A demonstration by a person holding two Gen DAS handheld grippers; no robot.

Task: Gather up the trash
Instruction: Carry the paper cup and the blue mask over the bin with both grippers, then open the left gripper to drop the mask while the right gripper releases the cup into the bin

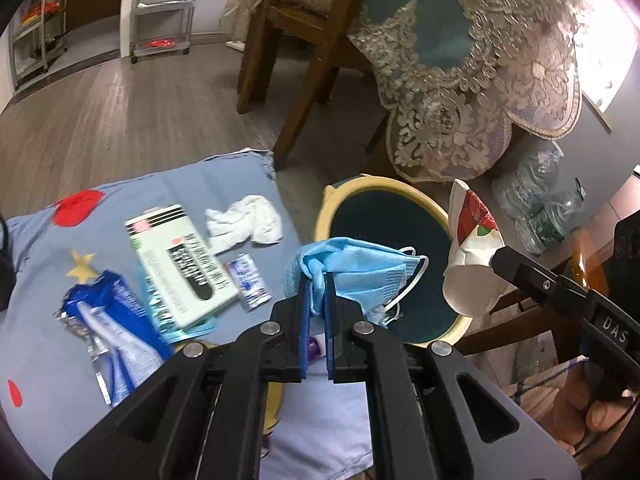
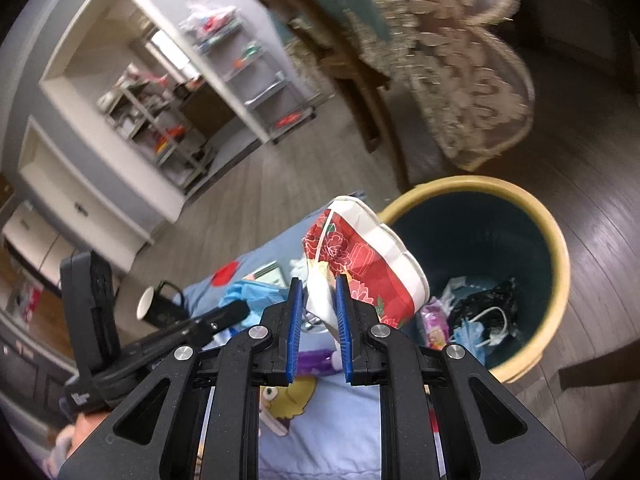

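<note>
The pale blue printed cloth (image 1: 48, 248) lies spread on the floor, litter still on it — a white-and-black box (image 1: 180, 264) and a torn blue foil wrapper (image 1: 108, 332). Beside it stands the round dark bin with a cream rim (image 2: 558, 248). My right gripper (image 2: 318, 304) pinches a crushed red-flowered paper cup (image 2: 360, 256) near that rim; my left gripper (image 1: 316, 292) is clamped tight on a light blue face mask (image 1: 360, 268) over the bin.

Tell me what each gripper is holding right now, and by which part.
The left gripper pinches a blue face mask by a bunched end of its fabric. The right gripper clamps a crushed red floral paper cup by its flattened white wall.
</note>
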